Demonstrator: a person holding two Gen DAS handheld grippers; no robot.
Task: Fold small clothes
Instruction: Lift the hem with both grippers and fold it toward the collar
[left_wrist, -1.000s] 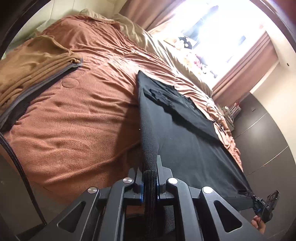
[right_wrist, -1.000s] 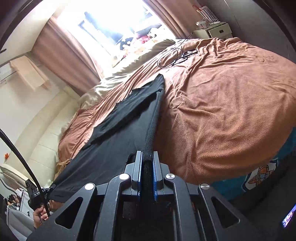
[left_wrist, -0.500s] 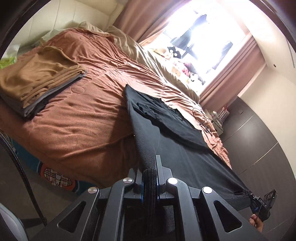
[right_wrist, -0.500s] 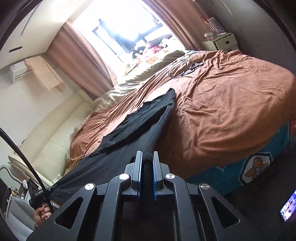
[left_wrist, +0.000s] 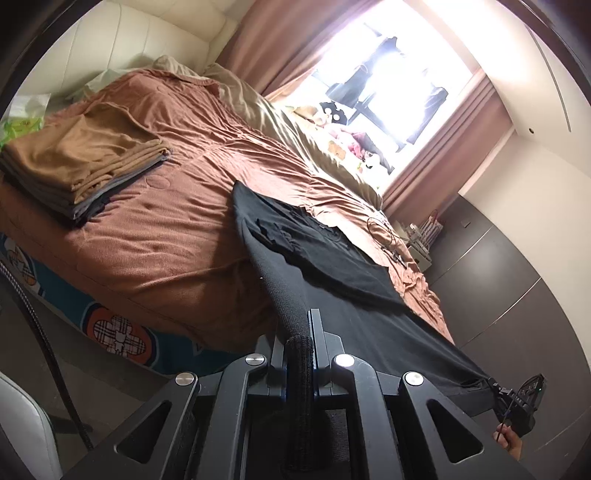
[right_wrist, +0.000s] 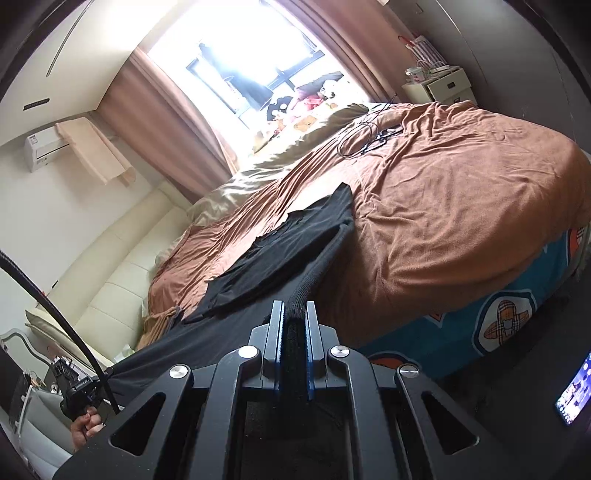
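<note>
A black garment (left_wrist: 332, 258) lies partly on the brown bed cover, its near hem pulled taut off the bed's front edge. My left gripper (left_wrist: 297, 332) is shut on one ribbed hem corner. My right gripper (right_wrist: 293, 321) is shut on the other hem corner; the garment (right_wrist: 280, 243) stretches from it back onto the bed. Each gripper shows in the other's view: the right one (left_wrist: 524, 402) at lower right, the left one (right_wrist: 75, 384) at lower left. The far part of the garment is folded over itself on the bed.
A stack of folded tan and grey clothes (left_wrist: 74, 166) sits on the bed's left side. The brown cover (right_wrist: 461, 206) spans the bed, a cable (right_wrist: 360, 138) lying on it near the pillows. A nightstand (right_wrist: 447, 86) stands by dark wardrobe doors (left_wrist: 517, 280).
Both grippers have drawn back and down from the bed, still holding the hem. More of the bed's side and floor shows now, and the garment slides toward the front edge.
</note>
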